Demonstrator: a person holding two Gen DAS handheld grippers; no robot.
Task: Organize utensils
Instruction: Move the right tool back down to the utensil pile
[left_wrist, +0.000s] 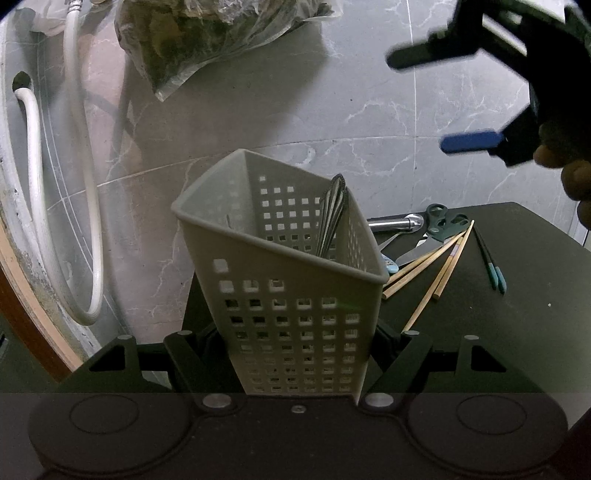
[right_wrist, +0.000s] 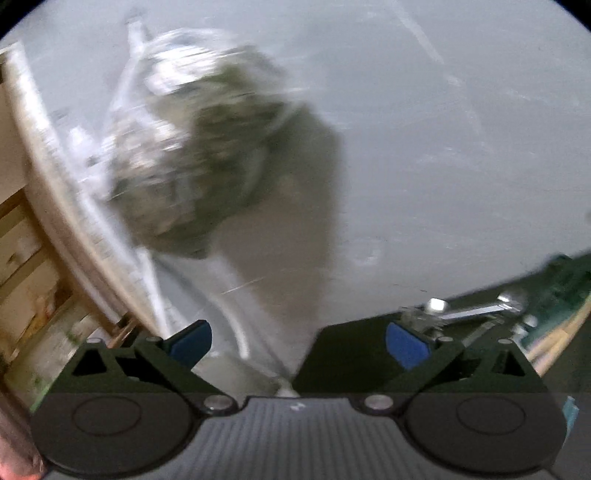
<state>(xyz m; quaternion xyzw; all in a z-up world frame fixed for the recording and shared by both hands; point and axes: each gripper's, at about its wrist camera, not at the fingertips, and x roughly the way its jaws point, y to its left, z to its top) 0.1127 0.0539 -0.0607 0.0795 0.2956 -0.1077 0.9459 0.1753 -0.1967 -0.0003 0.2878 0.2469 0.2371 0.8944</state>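
**Utensil caddy held at lower centre, loose cutlery lying to its right**

At lower centre of the left wrist view, the left gripper (left_wrist: 301, 354) is pinching a grey perforated caddy (left_wrist: 291, 295) between its jaws, which are pressing on the caddy's two sides low down. The caddy is sitting tilted on the near-left corner of a black table (left_wrist: 517, 314). Inside it, one dark-edged utensil (left_wrist: 332, 218) is leaning against the far right wall (its type cannot be told).

Right of the caddy, on the table, items are lying loose:
- wooden chopsticks (left_wrist: 439, 269), fanned, one end near the caddy's rim
- green-handled scissors (left_wrist: 441, 221)
- a metal utensil handle (left_wrist: 397, 222)
- teal-tipped dark chopsticks (left_wrist: 491, 266), apart from the rest

At upper right, the right gripper (left_wrist: 439, 99) is hovering with jaws spread wide and nothing between them; fingers of a hand (left_wrist: 569, 166) are wrapping its body.

In the blurred right wrist view, the right gripper (right_wrist: 297, 345) is showing blue pads (right_wrist: 406, 349) spread apart over grey floor (right_wrist: 443, 147), with a plastic bag (right_wrist: 192, 155) at upper left.
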